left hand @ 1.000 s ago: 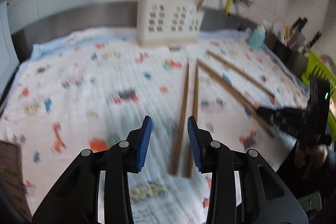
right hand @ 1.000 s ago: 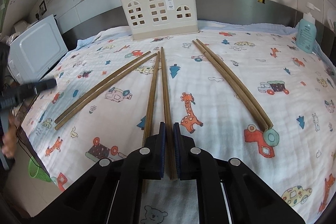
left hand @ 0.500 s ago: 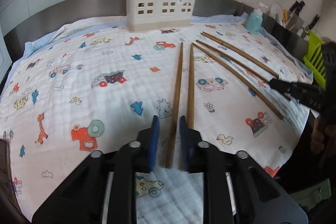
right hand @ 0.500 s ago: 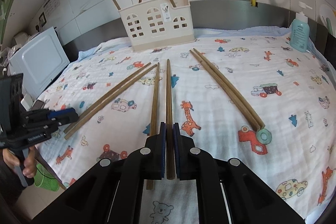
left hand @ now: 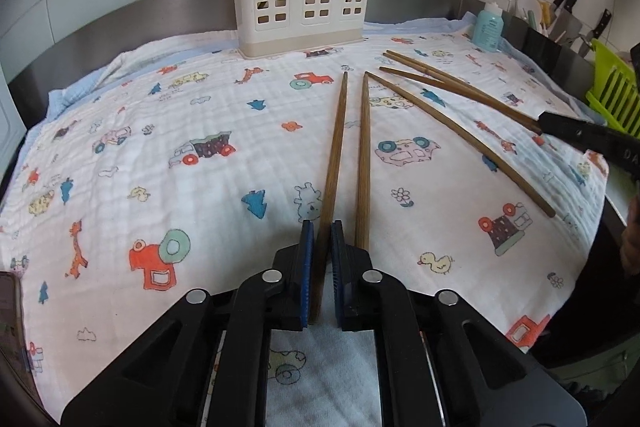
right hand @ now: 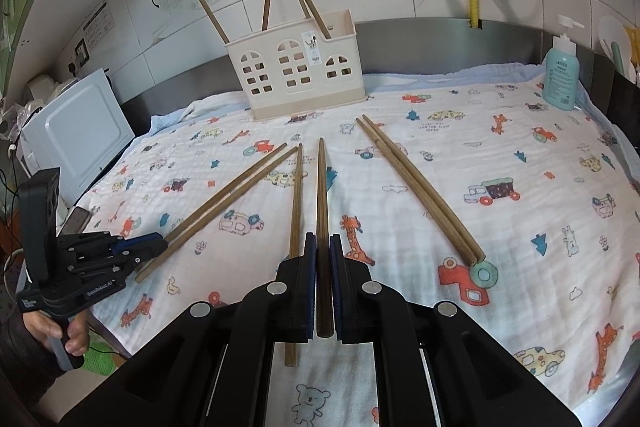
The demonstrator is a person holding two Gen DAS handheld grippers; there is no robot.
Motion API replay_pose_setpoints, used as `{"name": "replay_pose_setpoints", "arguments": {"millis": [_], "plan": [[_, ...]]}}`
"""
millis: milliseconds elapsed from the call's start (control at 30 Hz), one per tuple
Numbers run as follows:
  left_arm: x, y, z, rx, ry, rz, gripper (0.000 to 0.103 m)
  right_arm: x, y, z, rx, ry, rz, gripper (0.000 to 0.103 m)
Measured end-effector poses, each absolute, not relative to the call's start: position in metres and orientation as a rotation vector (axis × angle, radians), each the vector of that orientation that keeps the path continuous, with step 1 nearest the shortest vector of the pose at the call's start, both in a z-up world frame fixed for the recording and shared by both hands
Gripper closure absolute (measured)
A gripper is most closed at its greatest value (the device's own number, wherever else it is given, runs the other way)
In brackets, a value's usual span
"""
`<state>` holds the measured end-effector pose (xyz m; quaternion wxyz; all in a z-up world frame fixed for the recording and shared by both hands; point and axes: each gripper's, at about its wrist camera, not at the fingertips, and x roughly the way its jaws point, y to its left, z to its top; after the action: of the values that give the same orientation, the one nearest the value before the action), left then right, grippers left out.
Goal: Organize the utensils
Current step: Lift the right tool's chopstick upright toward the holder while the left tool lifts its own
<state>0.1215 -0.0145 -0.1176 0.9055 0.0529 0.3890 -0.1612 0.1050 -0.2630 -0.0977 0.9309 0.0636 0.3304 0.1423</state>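
Several long wooden chopsticks lie on a cartoon-print cloth (left hand: 140, 155). A cream utensil holder (left hand: 300, 3) stands at the back with several chopsticks upright in it; it also shows in the right wrist view (right hand: 296, 75). My left gripper (left hand: 319, 239) is shut on the near end of one chopstick (left hand: 334, 155), with a second chopstick (left hand: 363, 163) lying just to its right. My right gripper (right hand: 323, 247) is shut on a chopstick (right hand: 322, 195) and holds its near end up. The left gripper (right hand: 136, 247) also shows at the cloth's left edge by a chopstick pair (right hand: 228, 195).
A blue soap bottle (right hand: 560, 75) stands at the back right. A white appliance (right hand: 76, 131) sits at the left. Knives and a green rack (left hand: 612, 95) stand at the right. Another chopstick pair (right hand: 420, 187) lies right of centre.
My left gripper has moved in and closed from open onto a chopstick's near end. My right gripper has stayed shut on its chopstick and has risen, tilting the view up.
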Motion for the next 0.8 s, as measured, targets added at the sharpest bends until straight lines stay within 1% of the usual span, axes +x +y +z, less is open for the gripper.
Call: {"name": "replay_pose_setpoints", "arguments": {"millis": [267,800], "plan": [[0.124,-0.003,-0.106,0.040,0.779,-0.326,0.097,0.103,-0.263,-0.081,0.120,0.639,0.290,0.096],[0.132,0.018,-0.045,-0.068,0.634,-0.349,0.097,0.118,-0.252,-0.023,0.093,0.529,0.318,0.096]]}}
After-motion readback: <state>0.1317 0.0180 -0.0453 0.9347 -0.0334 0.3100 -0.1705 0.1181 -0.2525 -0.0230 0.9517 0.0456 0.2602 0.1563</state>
